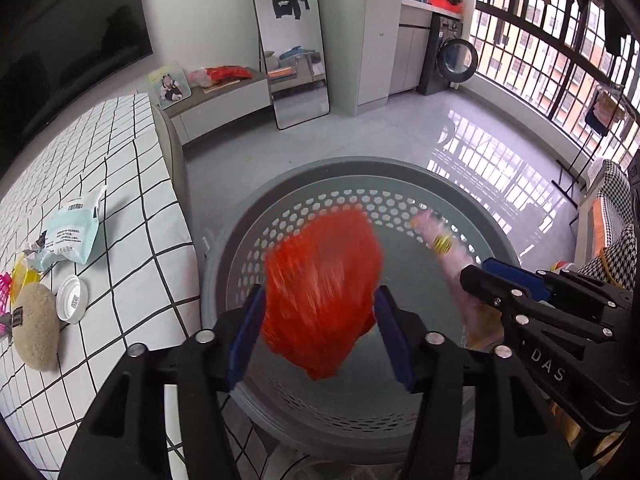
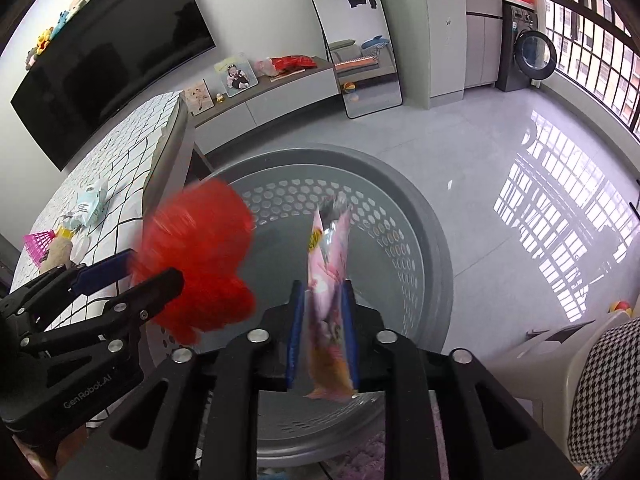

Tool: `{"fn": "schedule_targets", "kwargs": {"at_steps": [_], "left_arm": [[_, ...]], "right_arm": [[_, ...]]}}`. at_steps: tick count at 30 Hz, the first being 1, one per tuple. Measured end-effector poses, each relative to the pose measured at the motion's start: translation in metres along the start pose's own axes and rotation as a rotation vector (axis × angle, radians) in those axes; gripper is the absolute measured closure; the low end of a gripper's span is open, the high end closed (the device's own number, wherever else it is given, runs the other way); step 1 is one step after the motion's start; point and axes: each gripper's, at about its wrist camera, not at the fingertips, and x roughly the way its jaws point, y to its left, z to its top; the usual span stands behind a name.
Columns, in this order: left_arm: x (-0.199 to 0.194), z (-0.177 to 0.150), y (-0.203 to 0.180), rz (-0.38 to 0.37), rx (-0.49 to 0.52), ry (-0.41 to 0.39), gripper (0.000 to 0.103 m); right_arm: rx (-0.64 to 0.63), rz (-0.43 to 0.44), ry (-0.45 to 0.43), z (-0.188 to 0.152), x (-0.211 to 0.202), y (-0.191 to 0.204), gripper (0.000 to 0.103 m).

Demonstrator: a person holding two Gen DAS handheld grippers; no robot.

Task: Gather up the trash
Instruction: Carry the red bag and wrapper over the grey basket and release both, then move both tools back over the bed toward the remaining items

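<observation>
Both my grippers hang over the bin [image 1: 400, 184]: the left gripper [image 1: 320, 332] stands apart around the red bag [image 1: 320, 280], the right gripper [image 2: 322, 332] loosely flanks the upright pink wrapper [image 2: 326, 280], bin straight below

Trash over the bin, more on the counter

Red plastic bag [image 1: 320, 296], crumpled and motion-blurred, frame centre above the round grey perforated basket [image 1: 400, 200]. Pink snack wrapper [image 2: 328, 300], upright and creased, also over the basket. At frame left on the grid-pattern counter [image 1: 132, 208]: torn pale-blue packet [image 1: 74, 236], white lid [image 1: 72, 298].
</observation>
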Motion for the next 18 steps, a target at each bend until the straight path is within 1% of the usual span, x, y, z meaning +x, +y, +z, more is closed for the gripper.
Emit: {"fn": "schedule_targets", "kwargs": {"at_steps": [1, 2, 7, 9, 11, 14, 18], "left_arm": [[0.0, 0.0, 0.001, 0.003, -0.002, -0.001, 0.045], [-0.001, 0.0, 0.002, 0.006, -0.003, -0.002, 0.044], [-0.004, -0.001, 0.008, 0.02, -0.019, -0.008, 0.037], [-0.005, -0.001, 0.01, 0.027, -0.023, -0.013, 0.034], [-0.008, -0.002, 0.012, 0.031, -0.027, -0.019, 0.03], [-0.012, -0.003, 0.014, 0.036, -0.032, -0.03, 0.027], [-0.017, -0.004, 0.019, 0.037, -0.044, -0.043, 0.021]], "right_arm": [[0.003, -0.002, -0.013, 0.0, -0.002, 0.0, 0.06], [0.005, -0.002, -0.02, -0.001, -0.004, 0.0, 0.057], [0.008, 0.001, -0.027, -0.001, -0.007, 0.001, 0.056], [0.009, 0.002, -0.027, -0.001, -0.008, 0.003, 0.054], [0.01, 0.007, -0.031, -0.002, -0.009, 0.004, 0.05], [0.012, 0.011, -0.044, -0.002, -0.013, 0.006, 0.044], [0.022, 0.011, -0.057, -0.003, -0.018, 0.006, 0.042]]}}
